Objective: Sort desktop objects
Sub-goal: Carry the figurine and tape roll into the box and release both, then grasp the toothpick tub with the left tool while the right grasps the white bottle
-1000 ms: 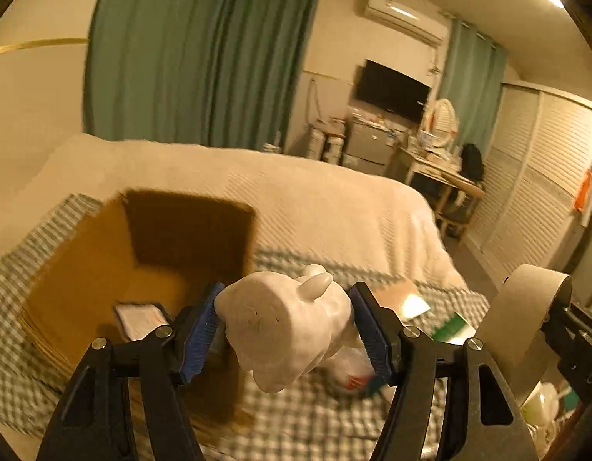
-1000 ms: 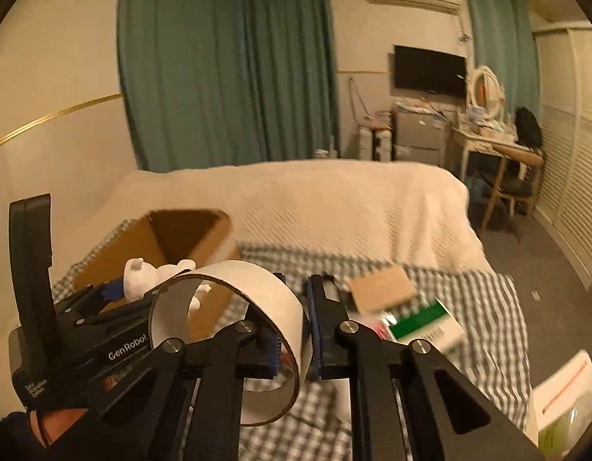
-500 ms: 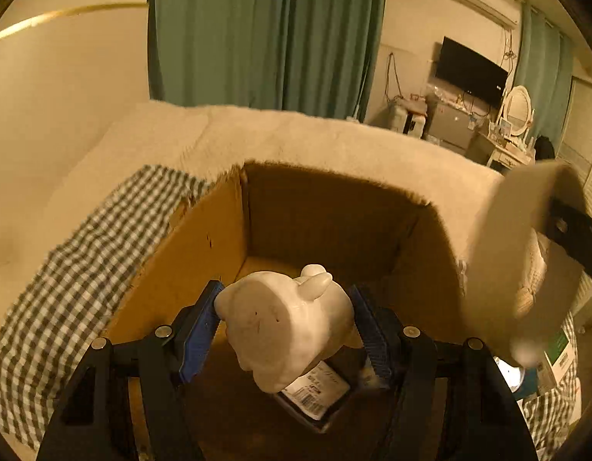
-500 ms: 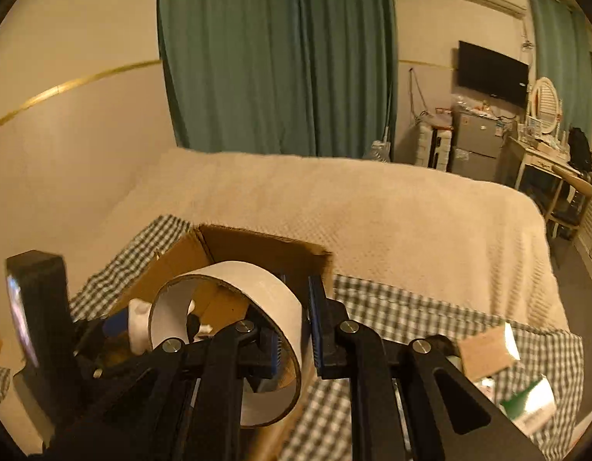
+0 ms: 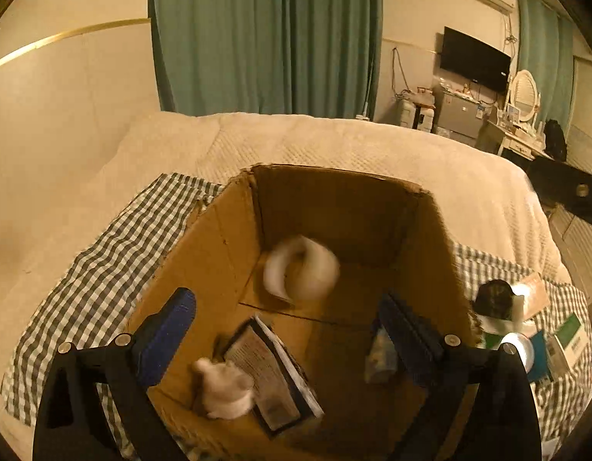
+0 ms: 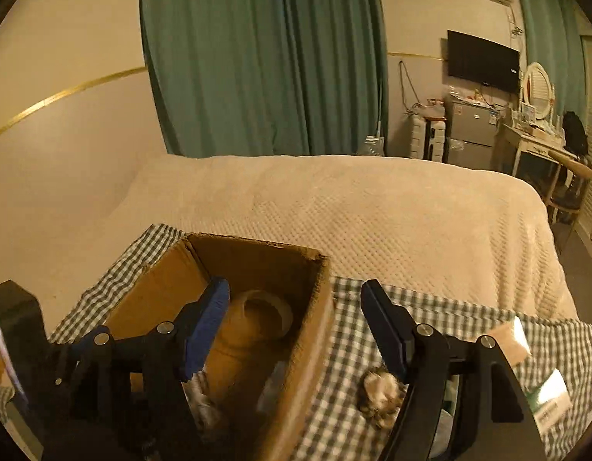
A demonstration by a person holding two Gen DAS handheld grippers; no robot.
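Two tongs wide; box [image 5: 234, 253] holds one figurine [image 5: 223, 388]

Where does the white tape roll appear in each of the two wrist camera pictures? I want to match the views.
Left wrist view: the tape roll lies blurred on the floor of the cardboard box, near its far wall, centre of picture.
Right wrist view: the tape roll shows inside the box, lower left of centre, just right of the left finger.
Shared landmark: the cardboard box on the checkered cloth.
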